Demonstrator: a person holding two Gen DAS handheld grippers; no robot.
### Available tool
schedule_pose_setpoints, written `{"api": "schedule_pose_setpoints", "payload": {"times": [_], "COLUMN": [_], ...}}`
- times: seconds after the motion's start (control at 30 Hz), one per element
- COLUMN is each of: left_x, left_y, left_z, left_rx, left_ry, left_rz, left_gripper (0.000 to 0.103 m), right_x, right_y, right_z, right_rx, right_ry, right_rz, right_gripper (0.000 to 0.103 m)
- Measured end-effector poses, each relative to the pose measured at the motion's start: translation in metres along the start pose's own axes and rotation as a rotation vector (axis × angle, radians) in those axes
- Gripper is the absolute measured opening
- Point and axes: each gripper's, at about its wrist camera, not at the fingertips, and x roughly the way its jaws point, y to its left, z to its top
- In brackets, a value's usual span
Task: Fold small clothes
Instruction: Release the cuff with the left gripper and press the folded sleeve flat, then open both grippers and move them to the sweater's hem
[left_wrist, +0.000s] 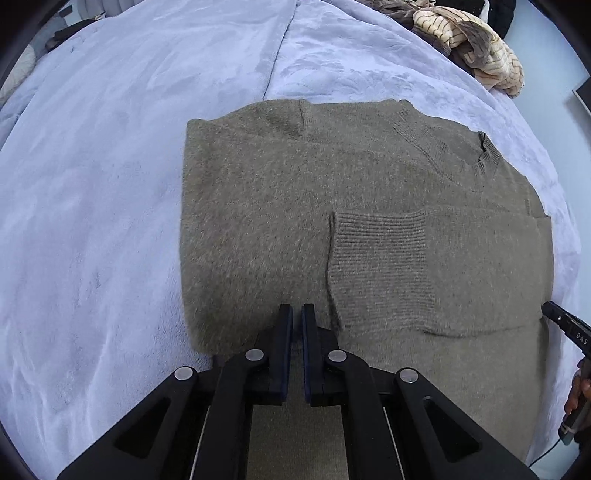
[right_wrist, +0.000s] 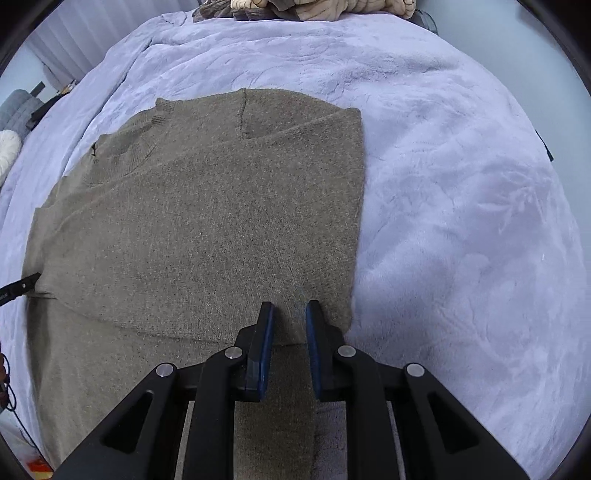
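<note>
Left wrist view: the olive-brown knitted sweater (left_wrist: 369, 229) lies flat on the lavender fleece blanket (left_wrist: 110, 184) of the bed, its sleeve cuff (left_wrist: 380, 236) folded across the body. The left claw (left_wrist: 297, 314) hangs over the sweater's near edge, jaws almost together with nothing between them. A striped garment pile (left_wrist: 476, 48) lies beyond the sweater's collar.

Right wrist view: the right claw (right_wrist: 289, 314) is over the sweater's (right_wrist: 207, 221) near right corner, its jaws a narrow gap apart and gripping nothing.
</note>
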Motion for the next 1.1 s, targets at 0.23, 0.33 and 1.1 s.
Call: {"api": "schedule_pose_setpoints", "payload": {"times": [0.23,0.33,1.1], "left_x": [-0.013,-0.013,-0.037], "left_y": [-0.005,-0.007,-0.012], "left_z": [-0.01,-0.013,-0.047], "left_rx": [0.001,0.0,0.068], "left_ry": [0.027,0.042,0.138], "left_rz": [0.0,0.001,0.045], "left_gripper": [0.006,0.006,0.006], "right_x": [-0.016,-0.024,-0.058], "right_y": [-0.011,-0.017,0.033], "right_z": [-0.014,-0.024,-0.048], "right_rx": [0.093,0.127,0.149], "right_ry": [0.041,0.051,0.11], "right_rz": [0.031,0.034,0.206], "right_gripper": [0.03,0.036,0.056]}}
